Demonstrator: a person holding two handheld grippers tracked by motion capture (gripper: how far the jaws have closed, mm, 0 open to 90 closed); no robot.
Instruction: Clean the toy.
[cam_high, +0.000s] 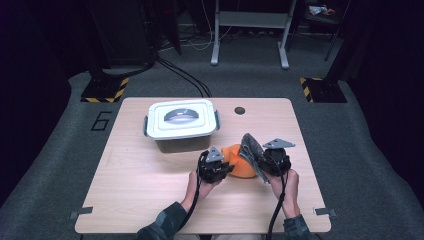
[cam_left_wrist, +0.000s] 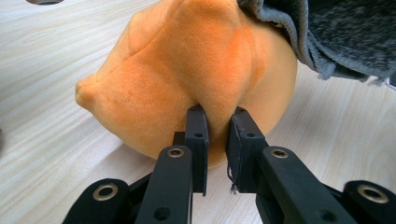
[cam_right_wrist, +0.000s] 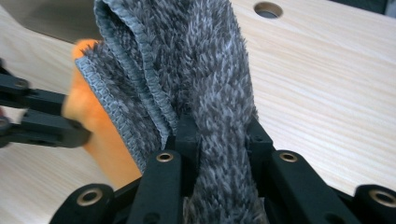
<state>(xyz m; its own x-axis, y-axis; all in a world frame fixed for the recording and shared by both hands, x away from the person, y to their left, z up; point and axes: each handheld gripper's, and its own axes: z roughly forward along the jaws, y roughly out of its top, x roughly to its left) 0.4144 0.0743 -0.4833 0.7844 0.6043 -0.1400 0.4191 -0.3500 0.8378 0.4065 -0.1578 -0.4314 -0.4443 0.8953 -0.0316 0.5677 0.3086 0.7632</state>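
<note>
Black jaws of my left gripper pinch a fold of the soft orange plush cloth, lying mid-table w/ its bulk on the wood. Right gripper is clamped on the grey fuzzy microfibre cloth, held upright beside it. Both picked; white lidded plastic box is closed, so stowing's prob left.
</note>
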